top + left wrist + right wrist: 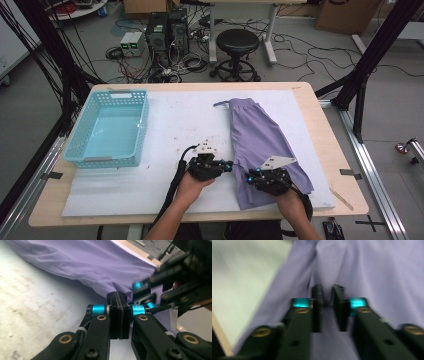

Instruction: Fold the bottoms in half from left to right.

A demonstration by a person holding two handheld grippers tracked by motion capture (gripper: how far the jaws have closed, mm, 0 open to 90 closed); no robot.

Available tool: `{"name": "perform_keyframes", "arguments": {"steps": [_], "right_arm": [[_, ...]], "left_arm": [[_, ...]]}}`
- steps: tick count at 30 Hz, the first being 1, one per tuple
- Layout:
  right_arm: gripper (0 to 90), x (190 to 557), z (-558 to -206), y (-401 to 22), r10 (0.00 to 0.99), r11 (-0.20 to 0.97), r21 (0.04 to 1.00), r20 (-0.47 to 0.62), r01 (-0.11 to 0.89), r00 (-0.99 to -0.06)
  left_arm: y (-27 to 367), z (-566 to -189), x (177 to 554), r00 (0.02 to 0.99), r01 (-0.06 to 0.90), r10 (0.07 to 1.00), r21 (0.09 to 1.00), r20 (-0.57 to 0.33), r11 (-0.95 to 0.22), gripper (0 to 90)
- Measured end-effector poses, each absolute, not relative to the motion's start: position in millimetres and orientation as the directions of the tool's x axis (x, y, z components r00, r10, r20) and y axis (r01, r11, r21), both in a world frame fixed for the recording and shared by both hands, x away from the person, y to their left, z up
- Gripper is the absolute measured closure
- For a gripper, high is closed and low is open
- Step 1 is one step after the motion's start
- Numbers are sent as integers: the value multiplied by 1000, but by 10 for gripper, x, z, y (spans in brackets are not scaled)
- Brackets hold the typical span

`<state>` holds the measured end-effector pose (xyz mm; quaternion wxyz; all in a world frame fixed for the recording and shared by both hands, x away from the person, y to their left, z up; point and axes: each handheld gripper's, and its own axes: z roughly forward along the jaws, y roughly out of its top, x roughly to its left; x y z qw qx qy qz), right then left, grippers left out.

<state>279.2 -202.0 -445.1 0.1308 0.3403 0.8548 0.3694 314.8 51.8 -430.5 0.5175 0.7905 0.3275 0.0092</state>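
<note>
A purple garment lies lengthwise on the right half of the white mat. At its near left edge my left gripper points right. In the left gripper view its jaws stand pressed together, pinching the hem of the purple cloth. Just right of it, my right gripper rests on the garment's near end. In the blurred right gripper view its jaws stand a narrow gap apart over the cloth, with a fold running into the gap. The right gripper's blue-ringed jaws also appear close by in the left gripper view.
A light blue plastic basket stands at the mat's left side, holding nothing. The wooden table's right edge runs beside the garment. Beyond the table are a black stool, computer boxes and floor cables.
</note>
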Motion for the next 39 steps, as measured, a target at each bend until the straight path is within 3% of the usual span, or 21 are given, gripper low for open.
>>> {"name": "perform_keyframes", "arguments": {"steps": [2, 7, 8, 9, 12, 17, 21, 23, 26, 33, 35, 37, 39], "right_arm": [[900, 2796, -4486, -1995, 670, 540, 697, -17, 472, -742], [900, 2821, -4476, -2044, 698, 528, 688, -19, 497, -716], [900, 2821, -4478, -2055, 700, 526, 688, -16, 500, -714], [900, 2820, -4482, -2065, 701, 526, 686, -15, 503, -713], [888, 2819, -4487, -2085, 705, 517, 688, -5, 509, -709], [873, 2822, -4474, -2094, 708, 508, 693, 2, 511, -706], [861, 2824, -4471, -2081, 708, 507, 695, 2, 510, -706], [856, 2821, -4467, -2073, 707, 507, 695, 2, 509, -707], [852, 2826, -4473, -2069, 703, 509, 696, 3, 506, -712], [851, 2825, -4461, -2085, 705, 501, 702, 8, 506, -709], [840, 2824, -4458, -2089, 707, 498, 703, 10, 508, -707], [818, 2819, -4450, -2089, 709, 486, 709, 21, 510, -705], [789, 2811, -4431, -2086, 708, 468, 722, 38, 510, -705]], "left_arm": [[541, -4316, 3154, 771, 519, 546, 821, -328, -240, 893], [520, -4394, 3141, 744, 500, 629, 811, -223, -303, 890], [513, -4412, 3136, 739, 493, 647, 806, -190, -327, 766], [516, -4429, 3139, 728, 505, 659, 798, -189, -330, 766], [569, -4475, 3120, 723, 526, 659, 785, -210, -328, 677], [570, -4525, 3089, 759, 563, 557, 770, -337, -301, 652], [460, -4547, 3143, 734, 590, 575, 757, -360, -280, 568], [399, -4574, 3159, 734, 596, 589, 737, -338, -319, 601], [343, -4596, 3138, 741, 579, 607, 732, -289, -359, 881], [472, -4550, 3104, 694, 585, 674, 743, -252, -325, 883], [534, -4547, 3093, 682, 592, 687, 743, -253, -313, 814], [606, -4533, 3082, 669, 592, 701, 748, -248, -300, 645], [687, -4510, 3070, 662, 573, 710, 772, -238, -276, 618]]}}
